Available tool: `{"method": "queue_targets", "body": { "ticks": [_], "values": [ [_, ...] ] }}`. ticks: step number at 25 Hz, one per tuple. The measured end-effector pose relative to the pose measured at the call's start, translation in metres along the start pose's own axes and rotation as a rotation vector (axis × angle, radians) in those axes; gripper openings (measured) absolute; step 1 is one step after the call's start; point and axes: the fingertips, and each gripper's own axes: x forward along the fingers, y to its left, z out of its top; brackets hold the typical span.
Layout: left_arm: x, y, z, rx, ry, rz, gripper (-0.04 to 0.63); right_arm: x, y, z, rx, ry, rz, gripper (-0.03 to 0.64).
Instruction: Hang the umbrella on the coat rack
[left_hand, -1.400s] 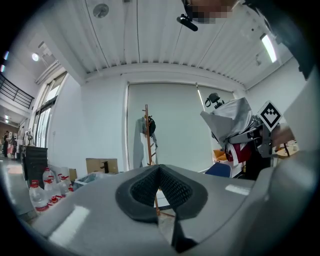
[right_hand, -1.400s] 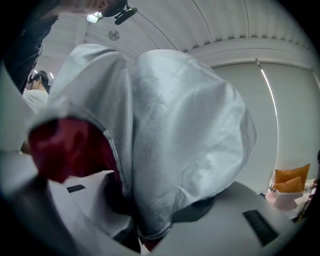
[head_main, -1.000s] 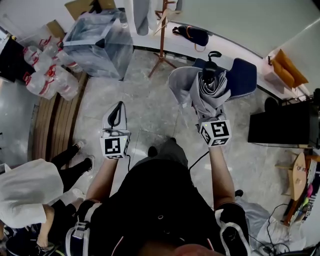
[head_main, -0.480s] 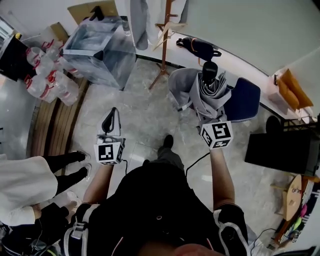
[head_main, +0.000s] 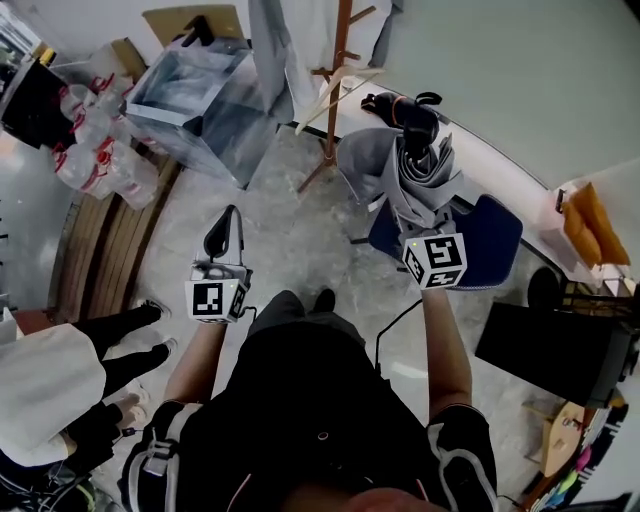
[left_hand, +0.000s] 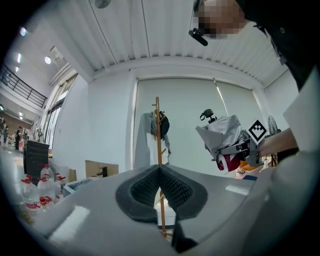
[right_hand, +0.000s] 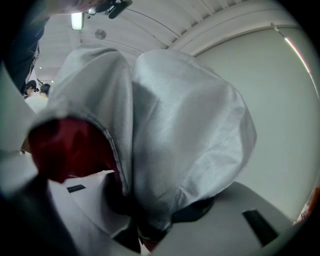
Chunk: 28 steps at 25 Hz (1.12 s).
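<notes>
The right gripper (head_main: 408, 222) clamps the folded umbrella (head_main: 400, 165); the left gripper (head_main: 227, 225), jaws together, carries nothing. The rack (head_main: 341, 70) stands just beyond, umbrella not yet hung.

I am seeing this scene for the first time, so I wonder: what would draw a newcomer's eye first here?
First comes the bundled grey umbrella, clamped in the right gripper, at the upper middle of the head view. Next is the wooden coat rack just beyond it, with a pale garment hanging on it. The left gripper is shut and empty, to the left of the umbrella.
</notes>
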Motion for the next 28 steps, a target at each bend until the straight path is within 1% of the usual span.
{"method": "queue_targets", "body": {
  "ticks": [5, 9, 13, 17, 22, 25, 28],
  "values": [
    [0.047, 0.008, -0.003, 0.001, 0.005, -0.019, 0.0, 0.036, -0.026, -0.001, -0.001, 0.004, -0.002, 0.138],
    [0.087, 0.012, -0.006, -0.011, 0.011, -0.065, -0.001, 0.068, -0.048, 0.002, -0.001, 0.006, -0.027, 0.138],
    [0.123, 0.017, -0.01, -0.015, 0.028, -0.139, 0.0, 0.105, -0.066, 0.004, 0.029, 0.011, -0.064, 0.138],
    [0.154, 0.014, -0.001, -0.032, -0.005, -0.242, 0.0, 0.137, -0.072, 0.0, 0.035, 0.032, -0.091, 0.138],
    [0.185, 0.008, -0.002, -0.042, 0.0, -0.351, 0.0, 0.166, -0.083, -0.009, 0.036, 0.069, -0.114, 0.138],
    [0.207, -0.002, -0.003, -0.048, -0.003, -0.396, 0.0, 0.181, -0.094, -0.017, 0.027, 0.088, -0.105, 0.138],
    [0.226, -0.015, -0.006, -0.034, -0.001, -0.418, 0.0, 0.194, -0.11, -0.022, 0.008, 0.103, -0.075, 0.138]
  ]
}}
